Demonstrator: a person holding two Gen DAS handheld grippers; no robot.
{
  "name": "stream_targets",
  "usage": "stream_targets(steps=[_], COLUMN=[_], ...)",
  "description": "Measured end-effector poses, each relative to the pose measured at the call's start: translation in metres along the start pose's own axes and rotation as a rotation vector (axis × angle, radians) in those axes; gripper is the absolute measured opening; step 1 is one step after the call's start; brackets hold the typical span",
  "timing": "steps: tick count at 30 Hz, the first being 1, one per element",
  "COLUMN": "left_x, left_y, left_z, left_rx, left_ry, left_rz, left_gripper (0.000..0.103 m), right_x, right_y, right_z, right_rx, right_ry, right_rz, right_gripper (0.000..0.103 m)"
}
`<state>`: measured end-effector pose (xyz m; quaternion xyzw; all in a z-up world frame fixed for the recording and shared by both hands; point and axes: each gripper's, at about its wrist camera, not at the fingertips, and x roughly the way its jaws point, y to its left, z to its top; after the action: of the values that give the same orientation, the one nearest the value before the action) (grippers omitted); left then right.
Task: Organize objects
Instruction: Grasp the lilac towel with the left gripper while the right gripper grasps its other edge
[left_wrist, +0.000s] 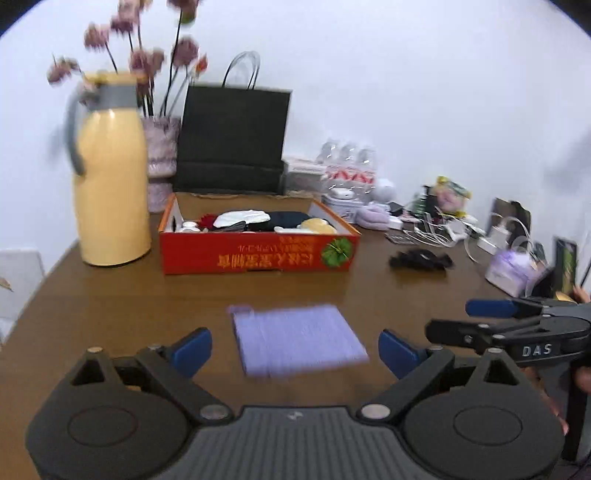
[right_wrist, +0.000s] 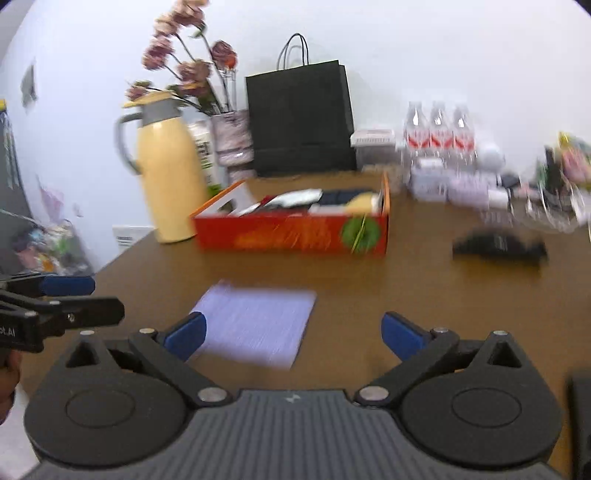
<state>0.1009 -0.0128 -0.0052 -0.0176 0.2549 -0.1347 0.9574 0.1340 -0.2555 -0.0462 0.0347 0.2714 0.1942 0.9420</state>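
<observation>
A folded lilac cloth (left_wrist: 297, 341) lies flat on the brown table, just beyond my open, empty left gripper (left_wrist: 295, 350). In the right wrist view the cloth (right_wrist: 255, 325) lies ahead and left of centre of my open, empty right gripper (right_wrist: 293, 336). An open red box (left_wrist: 258, 245) holding several small items stands behind the cloth; it also shows in the right wrist view (right_wrist: 291, 229). A black crumpled item (left_wrist: 421, 259) lies to the right of the box, blurred in the right wrist view (right_wrist: 498, 245). Each gripper shows at the edge of the other's view.
A yellow jug (left_wrist: 110, 173), a vase of flowers (left_wrist: 160, 155) and a black paper bag (left_wrist: 232, 140) stand behind the box. Water bottles (left_wrist: 349, 162), cables and small clutter (left_wrist: 443, 221) fill the back right. The table's left edge (left_wrist: 40, 280) is near.
</observation>
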Motion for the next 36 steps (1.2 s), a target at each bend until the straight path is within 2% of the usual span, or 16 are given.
stream_targets(steps=[2,3,5,7,11,15,19,21,25,28,29,30,32,33,34,36], left_x=[-0.031,-0.039,-0.049,-0.050,-0.048,-0.035,0.014,0.045,0.101,0.133,0.140,0.145,0.152,0.155,0.156,0.156], left_y=[-0.007,-0.008,-0.001,0.008,0.015,0.020,0.027,0.031,0.034,0.037,0.037,0.038,0.038,0.039,0.039,0.038], left_z=[-0.027,-0.037,-0.049,-0.050,-0.048,-0.044,-0.031,-0.022,-0.002,0.006,0.007,0.007,0.006,0.004,0.003,0.002], left_rx=[0.074,0.092,0.063,-0.003,-0.048,-0.055,-0.054,-0.058,-0.036,-0.039,-0.039,-0.037,-0.034,-0.032,-0.030,-0.018], left_ry=[-0.013,0.007,0.057,0.074,0.038,0.050,0.088,0.114,0.126,0.158,0.163,0.164,0.178,0.189,0.187,0.181], left_rz=[0.057,0.075,0.109,0.128,0.186,0.167,0.110,0.099,0.098,0.112,0.110,0.104,0.085,0.076,0.073,0.082], left_gripper=[0.103,0.103,0.103,0.103,0.103,0.100,0.084,0.075,0.071,0.061,0.060,0.057,0.044,0.031,0.025,0.022], right_x=[-0.028,-0.039,-0.056,-0.058,-0.043,-0.025,0.021,0.046,0.105,0.140,0.149,0.152,0.157,0.159,0.159,0.160], right_y=[0.008,0.011,0.012,0.012,0.023,0.029,0.024,0.022,0.018,0.013,0.013,0.013,0.012,0.013,0.013,0.016], right_z=[-0.032,-0.047,-0.067,-0.066,-0.050,-0.046,-0.034,-0.025,-0.006,0.002,0.004,0.004,0.006,0.006,0.006,0.007], right_rx=[0.009,0.007,0.028,0.028,-0.043,-0.073,-0.101,-0.121,-0.121,-0.105,-0.104,-0.101,-0.101,-0.104,-0.107,-0.119], right_ry=[0.019,0.040,0.073,0.056,-0.003,-0.009,0.027,0.035,0.074,0.119,0.131,0.127,0.125,0.123,0.121,0.120], right_rz=[-0.021,-0.032,-0.048,-0.033,-0.129,-0.122,-0.122,-0.115,-0.109,-0.112,-0.114,-0.113,-0.106,-0.102,-0.095,-0.090], right_gripper=[0.103,0.103,0.103,0.103,0.103,0.100,0.090,0.078,0.069,0.057,0.051,0.050,0.044,0.038,0.033,0.024])
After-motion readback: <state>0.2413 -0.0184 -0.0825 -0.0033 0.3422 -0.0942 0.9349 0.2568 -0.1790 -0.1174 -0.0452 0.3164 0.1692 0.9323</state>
